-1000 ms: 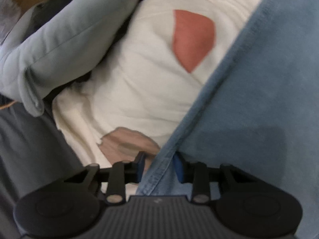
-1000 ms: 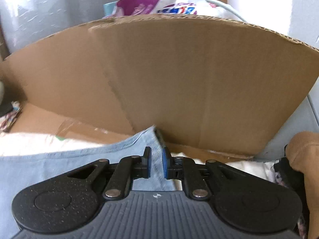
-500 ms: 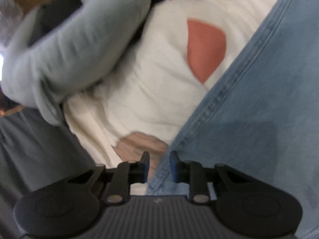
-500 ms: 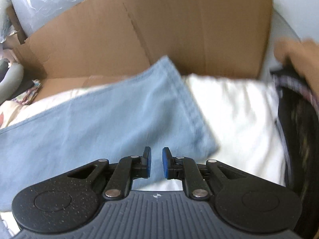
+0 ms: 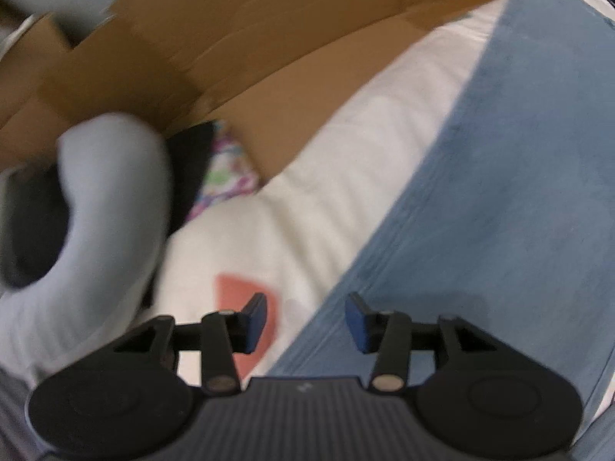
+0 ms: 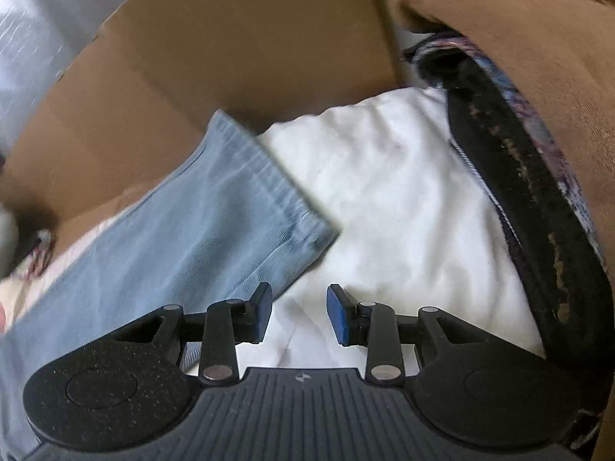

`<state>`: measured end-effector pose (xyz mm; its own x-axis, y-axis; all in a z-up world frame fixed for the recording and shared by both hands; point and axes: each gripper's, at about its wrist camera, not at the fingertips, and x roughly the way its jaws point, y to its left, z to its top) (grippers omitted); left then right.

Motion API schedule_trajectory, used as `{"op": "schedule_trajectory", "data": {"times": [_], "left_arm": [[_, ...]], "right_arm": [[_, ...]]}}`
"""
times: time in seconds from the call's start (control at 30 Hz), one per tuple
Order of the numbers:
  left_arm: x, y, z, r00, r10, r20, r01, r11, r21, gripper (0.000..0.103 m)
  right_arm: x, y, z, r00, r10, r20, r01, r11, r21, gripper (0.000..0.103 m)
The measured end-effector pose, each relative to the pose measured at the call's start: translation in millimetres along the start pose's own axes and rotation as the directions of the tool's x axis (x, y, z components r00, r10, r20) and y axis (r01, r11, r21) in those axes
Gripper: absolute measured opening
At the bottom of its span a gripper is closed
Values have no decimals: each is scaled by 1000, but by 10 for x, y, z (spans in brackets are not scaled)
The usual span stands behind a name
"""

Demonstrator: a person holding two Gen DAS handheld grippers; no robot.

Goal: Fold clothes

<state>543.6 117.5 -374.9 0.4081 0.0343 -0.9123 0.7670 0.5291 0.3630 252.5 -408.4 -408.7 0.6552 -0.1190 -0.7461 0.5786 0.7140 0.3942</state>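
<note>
Left wrist view: the left gripper (image 5: 305, 320) has let go. A second ago its fingers (image 5: 255, 320) were pinched on the stitched edge of the blue jeans (image 5: 511, 199); now they are spreading, with nothing pressed between the pads, and that edge lies loose below them, running up and away to the right. The view has also swung. The white garment with the red patch (image 5: 346, 199), which filled the frame earlier, now sits left of the jeans with its patch just behind the left finger, and the cardboard box wall (image 5: 238, 46) shows beyond the jeans' far end. A pale grey sleeve-like garment (image 5: 111, 211) lies well left of the jeans, blurred.

Right wrist view: the right gripper (image 6: 299, 317) has released too. It was nipped on the jeans' corner a second ago, with the cardboard box (image 6: 230, 61) close in front. Now its fingers (image 6: 340, 320) are parting over the white fabric (image 6: 392, 199), empty, and the hemmed leg end of the jeans (image 6: 269, 192) lies flat just left of and beyond them, its far corner at the foot of the box wall. A black patterned garment (image 6: 530, 199) and a brown one (image 6: 538, 38) lie right of the jeans, past the white cloth.

Judged from this, the jeans have been laid out across the white garment and both ends freed. That suggests the spreading step is finished and fresh grips are needed before any fold.
</note>
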Motion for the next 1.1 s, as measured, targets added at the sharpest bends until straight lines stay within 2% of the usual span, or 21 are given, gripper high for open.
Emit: {"op": "schedule_trajectory", "data": {"times": [0.1, 0.27, 0.3, 0.33, 0.4, 0.57, 0.67, 0.8, 0.97, 1.1], "left_arm": [[91, -177, 110, 1000, -21, 1, 21, 1000, 16, 49], [252, -463, 93, 999, -34, -11, 34, 998, 52, 52], [259, -506, 78, 999, -34, -15, 35, 998, 56, 52], [265, -545, 63, 999, -34, -21, 35, 998, 59, 52], [264, -566, 30, 999, -27, -36, 29, 998, 51, 53], [268, -546, 2, 999, 18, -38, -17, 1000, 21, 52], [303, -485, -3, 995, 76, -57, -77, 997, -7, 37], [301, -387, 40, 995, 62, -79, -68, 995, -76, 37], [75, -460, 189, 1000, 29, 8, -28, 994, -105, 35], [-46, -593, 373, 998, -27, 61, 35, 991, -131, 35]], "right_arm": [[107, -32, 82, 1000, 20, 2, -20, 999, 30, 40], [241, -18, 181, 999, 27, -17, -26, 999, 35, 38], [267, -22, 202, 999, 30, -21, -29, 999, 39, 26], [285, -22, 222, 999, 26, -24, -25, 999, 36, 10], [277, -12, 256, 1000, 21, -22, -20, 1000, 16, 5], [138, 54, 281, 1000, -18, 5, 18, 999, -27, 4], [155, 39, 257, 999, -43, -11, 43, 999, -17, 4], [159, 80, 228, 994, -102, -29, 101, 995, -11, 7], [-1, 116, 220, 986, -167, 9, 167, 986, -11, 11], [-139, 144, 190, 989, -135, 60, 136, 991, -10, 11]]}}
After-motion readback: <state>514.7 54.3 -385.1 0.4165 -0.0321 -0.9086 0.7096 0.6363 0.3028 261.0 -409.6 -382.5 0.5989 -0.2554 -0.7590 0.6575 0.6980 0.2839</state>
